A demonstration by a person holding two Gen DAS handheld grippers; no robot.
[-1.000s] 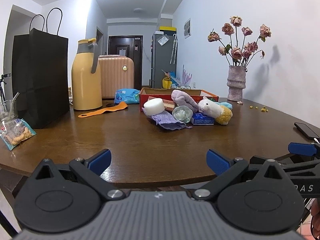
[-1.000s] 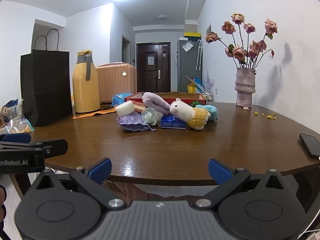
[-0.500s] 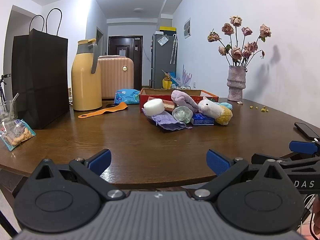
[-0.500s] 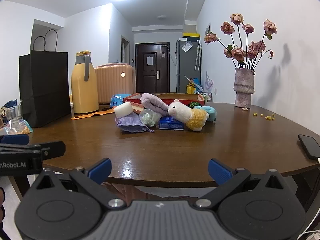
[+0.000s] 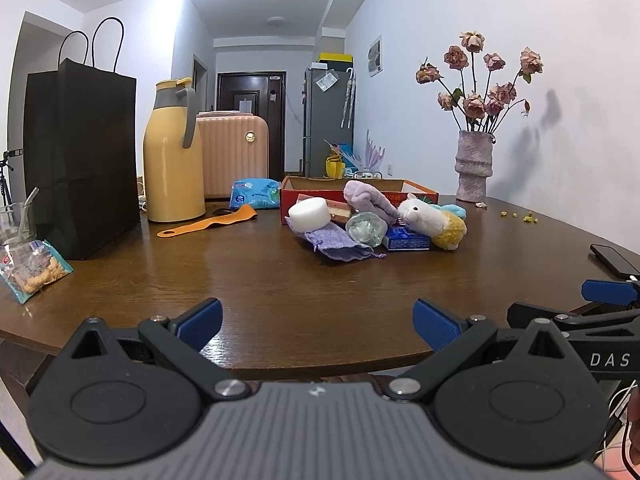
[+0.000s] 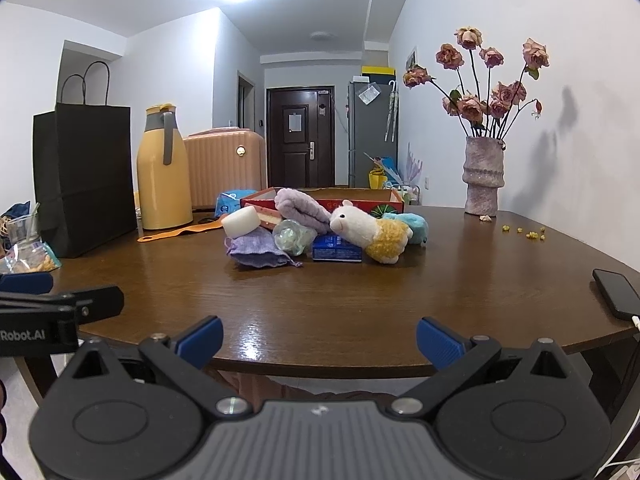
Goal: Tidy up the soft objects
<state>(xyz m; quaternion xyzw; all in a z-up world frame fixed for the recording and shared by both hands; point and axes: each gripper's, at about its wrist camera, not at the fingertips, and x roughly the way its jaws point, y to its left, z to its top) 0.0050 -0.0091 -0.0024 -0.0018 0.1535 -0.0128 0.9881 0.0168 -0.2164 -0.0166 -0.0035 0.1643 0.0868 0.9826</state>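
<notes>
Mid-tabletop (image 5: 280, 280), before one red box (image 5: 320, 194), lie one alpaca plush (image 5: 432, 220), one lilac pouch (image 5: 340, 242), one white sponge (image 5: 310, 213); left tongs (image 5: 318, 320) and right tongs (image 6: 320, 338) gape wide, holding nothing

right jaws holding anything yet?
No, the right gripper is open and empty at the near table edge, short of the alpaca plush.

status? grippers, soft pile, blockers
Left gripper open, empty; right gripper open, empty, both short of table edge. Soft pile untouched: alpaca plush, purple pouch before red box. Path clear.
</notes>
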